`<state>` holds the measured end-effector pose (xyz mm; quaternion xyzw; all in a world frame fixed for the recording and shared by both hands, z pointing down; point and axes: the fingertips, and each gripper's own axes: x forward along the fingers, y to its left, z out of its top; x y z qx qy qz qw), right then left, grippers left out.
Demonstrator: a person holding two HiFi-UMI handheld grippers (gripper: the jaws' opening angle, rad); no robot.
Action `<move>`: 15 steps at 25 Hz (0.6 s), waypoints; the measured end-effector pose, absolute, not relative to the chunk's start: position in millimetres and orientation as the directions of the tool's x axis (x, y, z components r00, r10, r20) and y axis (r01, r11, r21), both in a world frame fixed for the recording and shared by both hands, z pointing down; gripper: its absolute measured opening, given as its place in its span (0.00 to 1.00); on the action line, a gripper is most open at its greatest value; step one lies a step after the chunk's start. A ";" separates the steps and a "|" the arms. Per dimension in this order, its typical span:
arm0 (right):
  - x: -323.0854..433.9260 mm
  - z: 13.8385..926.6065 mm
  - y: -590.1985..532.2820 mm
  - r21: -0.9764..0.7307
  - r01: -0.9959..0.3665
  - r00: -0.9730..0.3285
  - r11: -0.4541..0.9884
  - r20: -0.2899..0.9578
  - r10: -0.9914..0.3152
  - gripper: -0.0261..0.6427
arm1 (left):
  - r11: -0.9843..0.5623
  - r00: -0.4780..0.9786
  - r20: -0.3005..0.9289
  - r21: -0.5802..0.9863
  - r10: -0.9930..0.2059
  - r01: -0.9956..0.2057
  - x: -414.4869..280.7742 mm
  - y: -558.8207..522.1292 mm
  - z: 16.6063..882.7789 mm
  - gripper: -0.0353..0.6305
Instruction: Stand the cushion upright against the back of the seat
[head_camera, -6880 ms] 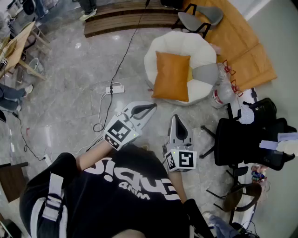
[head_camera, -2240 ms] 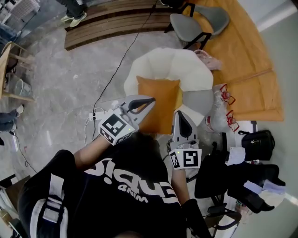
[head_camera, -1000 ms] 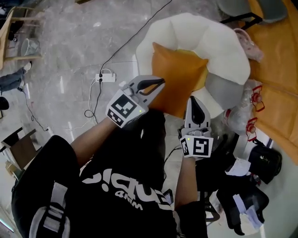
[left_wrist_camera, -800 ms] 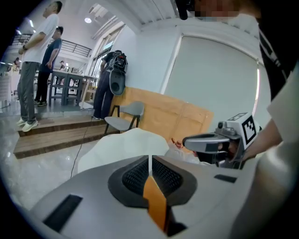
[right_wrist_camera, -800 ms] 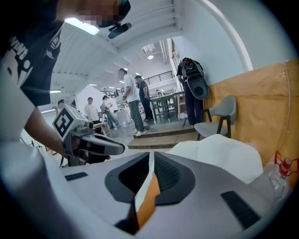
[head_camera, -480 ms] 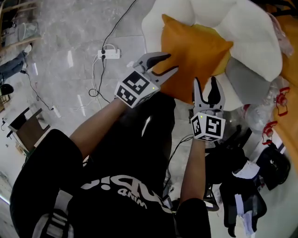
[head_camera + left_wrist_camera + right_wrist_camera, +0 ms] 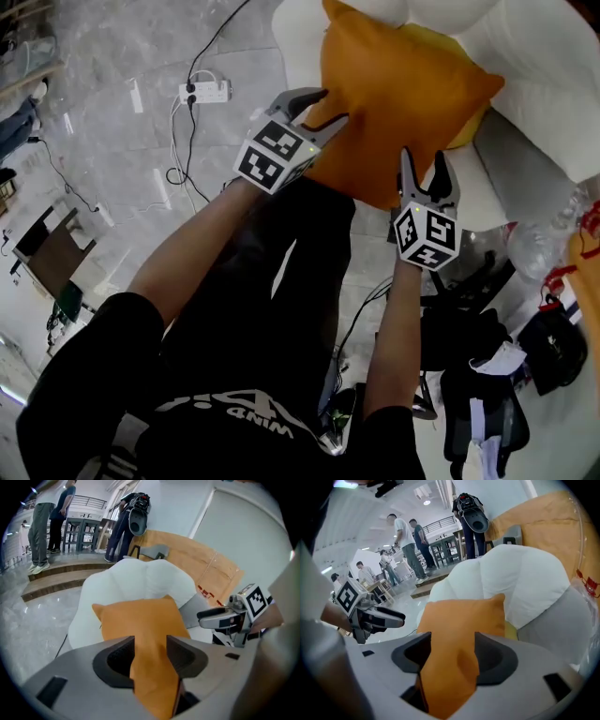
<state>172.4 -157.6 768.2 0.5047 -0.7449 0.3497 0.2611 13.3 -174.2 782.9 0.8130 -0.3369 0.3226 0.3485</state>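
A grey marble floor with a power strip and trailing cables spreads to the left of a white padded seat. People stand by tables far behind it.

Both sets of jaws have just been opening and stand wide apart, and each straddles a fold of the orange cushion without clamping it. The left gripper has the cushion's near left corner between its jaws. The right gripper takes the near edge towards the right corner. Each gripper view shows orange cloth filling the gap between that gripper's jaws.

We see both grippers tipped downward and pointed away from the person, with their marker cubes facing the head camera. The two bare forearms reach forward almost parallel from black sleeves. The left arm angles in towards the cushion and the right arm runs nearly straight.

The cushion lies on the seat, broad face up. Its near edge is at the seat's front and its two far corners point towards the white back. It looks close to square, perhaps a little longer from near edge to far edge. A grey pad sits just beside its right side.
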 end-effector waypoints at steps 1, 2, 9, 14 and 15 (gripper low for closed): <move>174.1 779.2 -158.1 -0.250 -0.936 -0.348 0.246 0.752 -0.559 0.45 | -0.523 0.555 0.770 0.347 -0.315 -0.778 9.8 -174.8 794.4 0.36; 175.1 790.0 -158.4 -0.245 -0.938 -0.342 0.245 0.763 -0.549 0.45 | -0.518 0.547 0.778 0.345 -0.309 -0.783 7.1 -175.8 805.0 0.36; 176.5 854.2 -159.4 -0.224 -0.949 -0.305 0.220 0.826 -0.474 0.45 | -0.460 0.514 0.816 0.361 -0.266 -0.811 5.7 -184.8 864.6 0.38; 178.4 870.7 -166.2 -0.242 -0.951 -0.305 0.195 0.845 -0.439 0.45 | -0.433 0.517 0.813 0.378 -0.268 -0.818 15.3 -191.5 877.4 0.38; 178.8 873.0 -167.4 -0.248 -0.949 -0.309 0.194 0.850 -0.427 0.45 | -0.433 0.513 0.816 0.374 -0.268 -0.820 16.4 -192.8 879.1 0.38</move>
